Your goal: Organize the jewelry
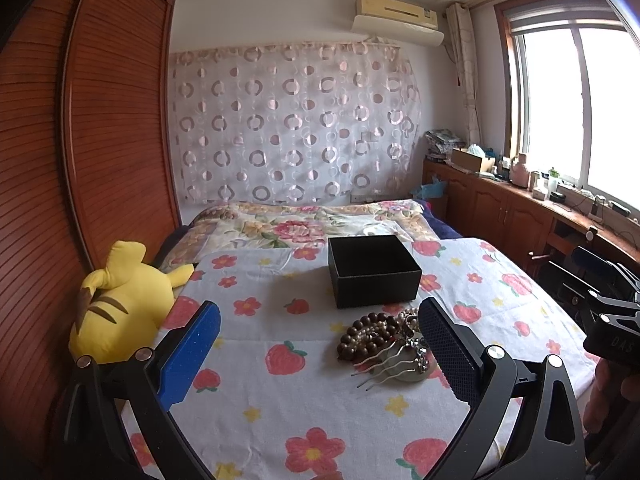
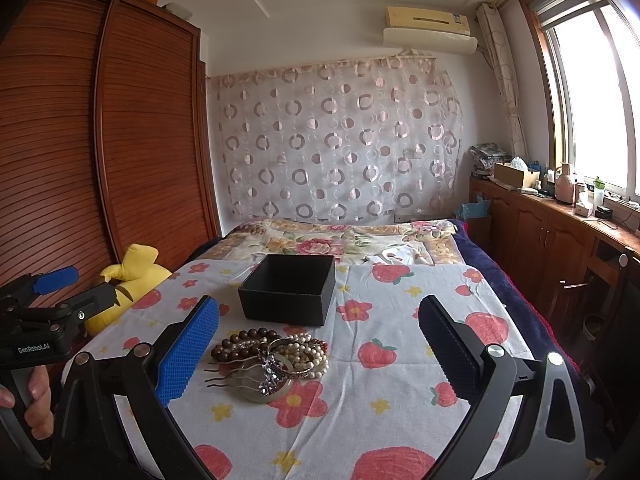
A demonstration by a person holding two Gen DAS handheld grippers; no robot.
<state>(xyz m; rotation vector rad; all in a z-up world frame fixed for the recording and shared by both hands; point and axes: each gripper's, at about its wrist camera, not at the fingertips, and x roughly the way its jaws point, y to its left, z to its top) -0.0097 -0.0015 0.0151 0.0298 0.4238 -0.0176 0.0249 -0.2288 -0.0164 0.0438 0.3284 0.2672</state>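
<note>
Between the wide-apart blue pads of the right claw [image 2: 318,354], nearer its left finger, lies the pile of jewelry [image 2: 269,360]: brown wooden bead bracelets, a white pearl string, a silver wavy hair comb and a pale green bangle, all touching. Just beyond the pile stands the open black square box [image 2: 289,289], on the strawberry-and-flower printed cloth [image 2: 384,408]. Left claw [image 1: 320,354] is also open and holds nothing; the pile sits close to its right finger. Far to its left rests a yellow plush toy [image 1: 120,304].
</note>
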